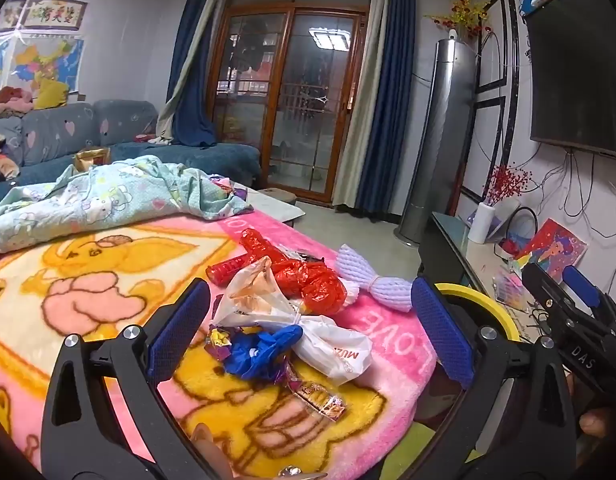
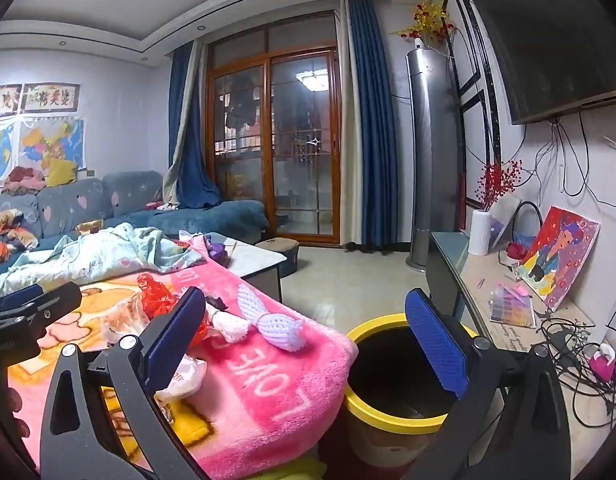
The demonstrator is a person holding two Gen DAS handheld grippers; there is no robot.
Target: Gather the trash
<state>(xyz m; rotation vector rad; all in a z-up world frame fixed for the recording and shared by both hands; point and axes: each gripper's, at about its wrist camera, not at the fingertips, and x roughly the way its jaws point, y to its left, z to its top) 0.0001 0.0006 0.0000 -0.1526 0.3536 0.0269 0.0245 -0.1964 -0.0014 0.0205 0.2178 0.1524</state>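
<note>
Pink fleece covers the surface (image 1: 388, 320), and the trash sits in a loose heap on it, so work from the left of the pile across to the bin.

Your left claw (image 1: 312, 320) hangs over the heap with its pads spread wide and nothing between them. Straight ahead at twelve o'clock lies the knotted white plastic bag (image 1: 336, 344), with the blue wrapper (image 1: 259, 352) touching it at about ten o'clock and a foil candy wrapper (image 1: 316, 396) nearer you. The red plastic bag (image 1: 308, 280) lies just beyond, and the white foam net (image 1: 372, 280) rests at about one o'clock, near the blanket's edge. Take the white bag by its knot rather than its slack body; thin film will likely slip out of a shallow pinch. Lower until the pads straddle the knot, then close.

Your right claw (image 2: 308, 344) is likewise spread and empty, with the yellow-rimmed bin (image 2: 388, 412) close below at five o'clock, just beside the surface. Keep it clear of the bin's mouth so the left load can drop in.
</note>
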